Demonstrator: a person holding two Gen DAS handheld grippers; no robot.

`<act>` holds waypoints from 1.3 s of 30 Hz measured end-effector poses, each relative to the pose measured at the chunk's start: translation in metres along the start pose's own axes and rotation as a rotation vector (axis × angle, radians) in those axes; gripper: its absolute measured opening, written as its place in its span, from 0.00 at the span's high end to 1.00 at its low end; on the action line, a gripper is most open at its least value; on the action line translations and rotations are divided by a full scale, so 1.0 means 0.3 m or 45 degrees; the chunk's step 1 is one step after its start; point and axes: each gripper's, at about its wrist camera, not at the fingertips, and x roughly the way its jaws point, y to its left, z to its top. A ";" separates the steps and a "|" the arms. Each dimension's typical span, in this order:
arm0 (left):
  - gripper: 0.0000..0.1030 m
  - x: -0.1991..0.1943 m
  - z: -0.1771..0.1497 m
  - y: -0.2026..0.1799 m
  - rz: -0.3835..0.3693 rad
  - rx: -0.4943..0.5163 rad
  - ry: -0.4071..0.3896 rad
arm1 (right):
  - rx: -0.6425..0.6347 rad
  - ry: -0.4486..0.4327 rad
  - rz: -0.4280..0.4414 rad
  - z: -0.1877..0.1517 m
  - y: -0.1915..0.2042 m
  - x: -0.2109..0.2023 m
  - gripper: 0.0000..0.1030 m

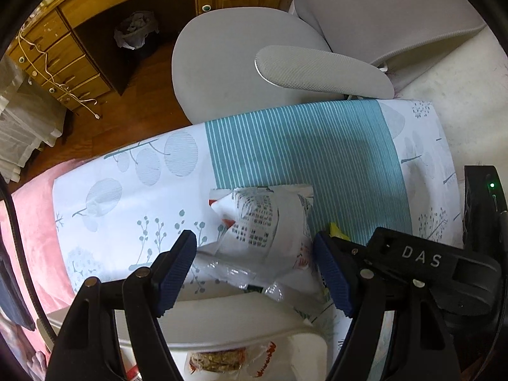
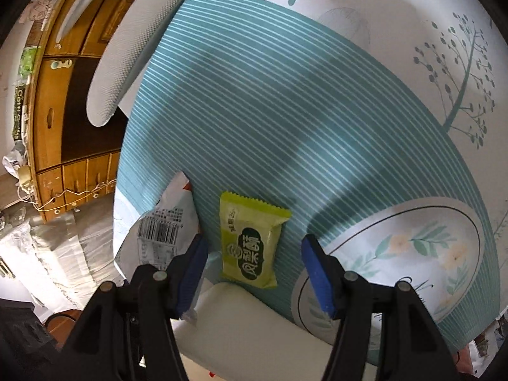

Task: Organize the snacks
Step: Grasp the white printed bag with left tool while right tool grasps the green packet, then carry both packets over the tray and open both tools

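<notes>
A white snack bag (image 1: 263, 228) with grey print lies on the patterned tablecloth (image 1: 301, 146). My left gripper (image 1: 254, 270) hangs straight above it, open, with the bag between the blue pads and not touching them. A clear wrapper (image 1: 235, 274) lies beside that bag. In the right wrist view a green snack packet (image 2: 252, 244) lies flat on the teal stripes (image 2: 285, 111), and my right gripper (image 2: 254, 273) stands open over its near end. The white bag (image 2: 168, 225), barcode up, lies just left of the green packet. The right gripper's black body (image 1: 422, 273) crowds the left view's right side.
A white bin (image 1: 241, 320) with a packaged snack (image 1: 219, 362) inside sits at the near edge; its rim (image 2: 254, 324) also shows below the green packet. A grey office chair (image 1: 254, 63) stands beyond the table, with a wooden desk (image 1: 79, 41) behind.
</notes>
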 end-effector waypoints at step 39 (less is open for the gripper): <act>0.52 -0.361 -0.243 0.314 -0.150 -0.410 -0.231 | -0.173 -0.187 -0.351 -0.102 0.136 0.064 0.63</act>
